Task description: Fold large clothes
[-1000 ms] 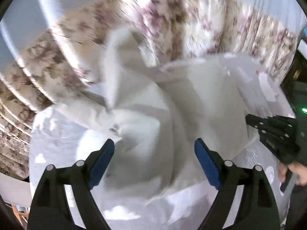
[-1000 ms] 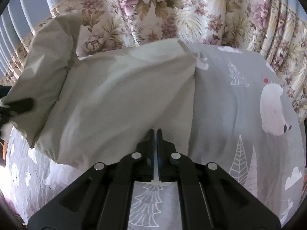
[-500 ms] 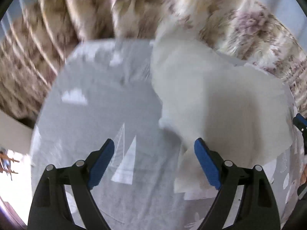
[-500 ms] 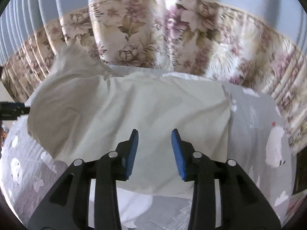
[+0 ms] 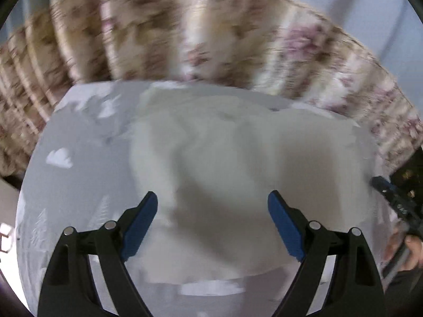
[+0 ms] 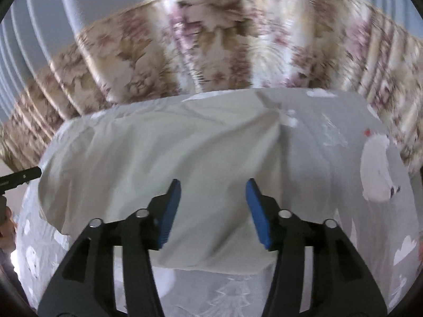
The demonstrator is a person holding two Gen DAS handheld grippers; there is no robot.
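a second ago my right tool [image 6: 212, 211] was pinched shut on the near edge of the cloth [image 6: 164, 163]; now its jaws are opening, about half spread, with nothing between the pads, and the cloth lies below and beyond them, let go. the pale cloth sits flat on the grey printed bed [image 6: 343, 185], folded over itself, its near hem just ahead of the pads and its far edge up by the floral curtain [image 6: 211, 39]. a second ago the left side of it was still bunched and lifted in the left view; now it has dropped into a broad, smooth slab, so i read this fold as laid down. my left tool [image 5: 212, 214] has swung across and now looks down on the cloth [image 5: 238, 158] from above, jaws spread wide and empty, the picture smeared by motion. in the right view the tip of the left tool pokes in at the cloth's left edge; i can't tell whether it touches. in the left view the right tool [image 5: 391, 198] shows at the far right edge, by the cloth's right side. what this means, i think: both tools are free, one fold is done, and the next job is to pick fresh corners for another fold, though the right edge looks a bit puckered and may want smoothing first.
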